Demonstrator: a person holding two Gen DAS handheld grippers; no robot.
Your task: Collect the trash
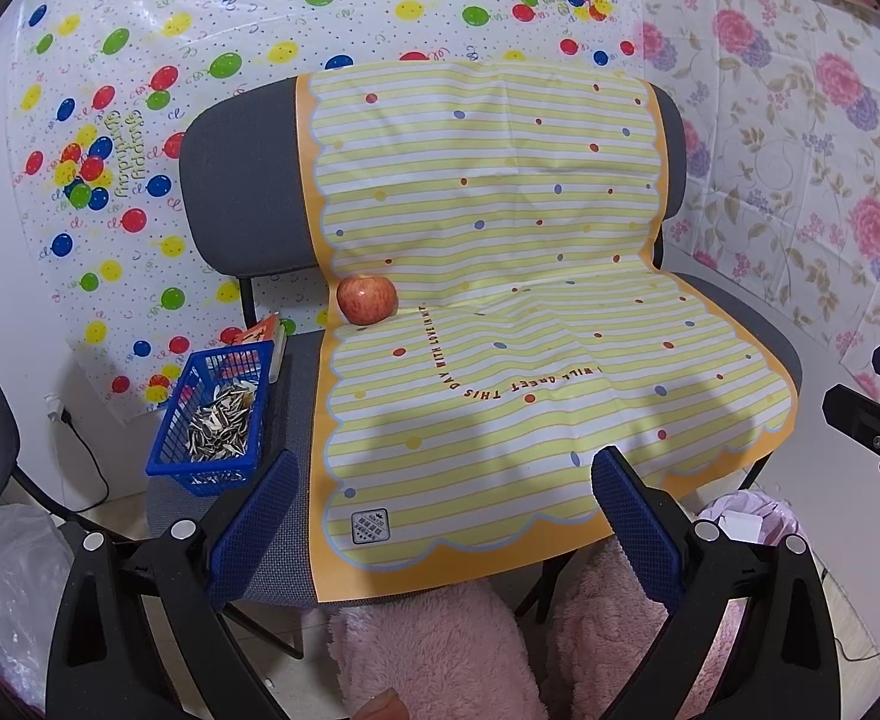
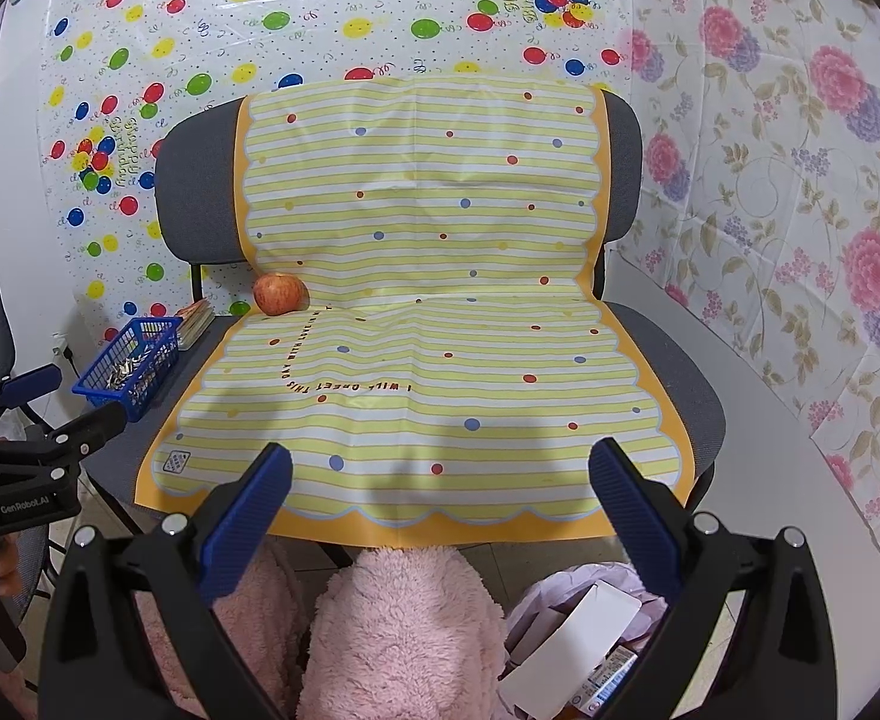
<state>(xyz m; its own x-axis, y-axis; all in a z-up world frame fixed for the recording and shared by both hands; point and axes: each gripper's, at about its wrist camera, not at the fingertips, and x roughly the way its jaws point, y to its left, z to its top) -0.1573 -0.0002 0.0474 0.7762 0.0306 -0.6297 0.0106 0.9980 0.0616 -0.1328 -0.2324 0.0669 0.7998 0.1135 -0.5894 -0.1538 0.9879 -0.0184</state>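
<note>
Both grippers, left and right, are held wide open, empty; shells could be spilled if the basket is tipped.

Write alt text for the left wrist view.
The open left gripper hovers before a grey chair draped with a yellow striped mat. An apple sits on the mat; beside it, a blue basket holds sunflower seed shells.

You see bright, even indoor light, soft shadows on the striped mat, sharp focus, and dark, heavily curved fisheye edges.
</note>
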